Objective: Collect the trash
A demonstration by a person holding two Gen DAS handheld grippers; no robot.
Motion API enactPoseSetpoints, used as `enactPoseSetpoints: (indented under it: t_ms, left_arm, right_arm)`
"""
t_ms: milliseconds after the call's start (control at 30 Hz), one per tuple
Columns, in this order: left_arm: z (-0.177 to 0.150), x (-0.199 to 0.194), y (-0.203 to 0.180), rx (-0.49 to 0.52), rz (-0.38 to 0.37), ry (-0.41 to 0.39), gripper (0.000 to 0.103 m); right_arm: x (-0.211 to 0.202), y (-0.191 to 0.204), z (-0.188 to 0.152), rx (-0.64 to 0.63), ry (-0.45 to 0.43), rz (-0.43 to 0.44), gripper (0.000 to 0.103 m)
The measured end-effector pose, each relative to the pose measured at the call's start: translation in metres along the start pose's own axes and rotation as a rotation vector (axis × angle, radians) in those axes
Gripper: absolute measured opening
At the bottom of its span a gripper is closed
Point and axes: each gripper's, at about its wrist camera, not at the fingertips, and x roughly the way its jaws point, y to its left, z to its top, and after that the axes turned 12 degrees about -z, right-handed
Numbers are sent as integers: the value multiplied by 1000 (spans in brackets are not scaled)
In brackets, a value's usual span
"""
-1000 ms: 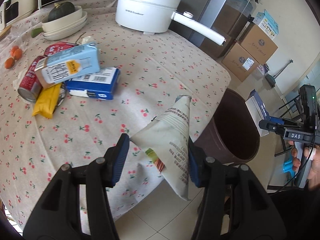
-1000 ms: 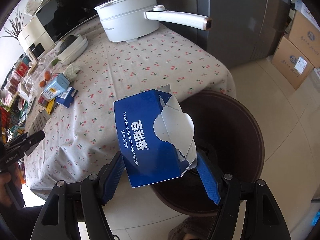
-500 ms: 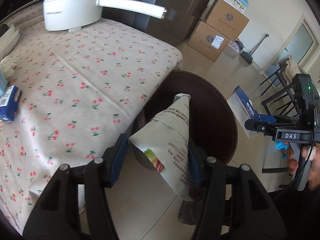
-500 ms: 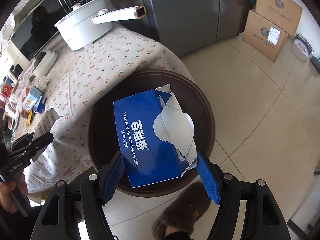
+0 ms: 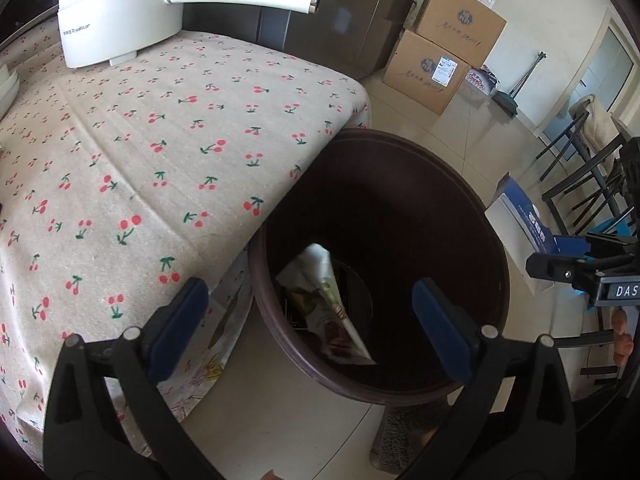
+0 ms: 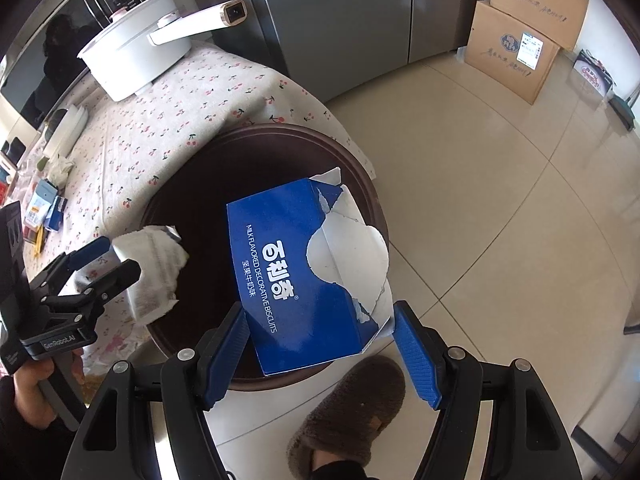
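Blue biscuit box [image 6: 308,276] clamped between right jaws, over dark bin [image 6: 192,184]

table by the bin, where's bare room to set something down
The cherry tablecloth is bare from the white pot to the edge beside the brown bin. The floor tiles between bin and cardboard boxes are also free. Crowded: the table's far end, with cartons and packets, and the bin mouth, under the blue biscuit box.
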Motion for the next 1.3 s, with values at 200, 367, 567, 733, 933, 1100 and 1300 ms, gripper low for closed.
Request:
enactPoseSetpoints:
  t_ms: [200, 367, 567, 733, 933, 1100, 1300]
  left_arm:
    - [-2, -10, 0, 36, 35, 10, 102]
    - [-4, -25, 8, 39, 62, 9, 102]
    - [-9, -47, 22, 14, 79, -4, 102]
    - [-13, -68, 34, 3, 100, -19, 102]
    - [-21, -92, 53, -27, 143, -31, 102]
    - [-28, -115, 72, -68, 181, -45, 102]
    - [-36, -141, 96, -105, 219, -61, 102]
  right_arm:
    - [2, 7, 2, -17, 1, -8, 73]
    - [2, 10, 2, -23, -8, -6, 74]
    - [5, 15, 11, 9, -9, 12, 86]
    - [4, 28, 13, -7, 4, 9, 86]
    - [-2, 48, 16, -48, -7, 3, 86]
    - [-5, 64, 18, -65, -13, 4, 86]
    - [-10, 88, 24, -79, -18, 4, 87]
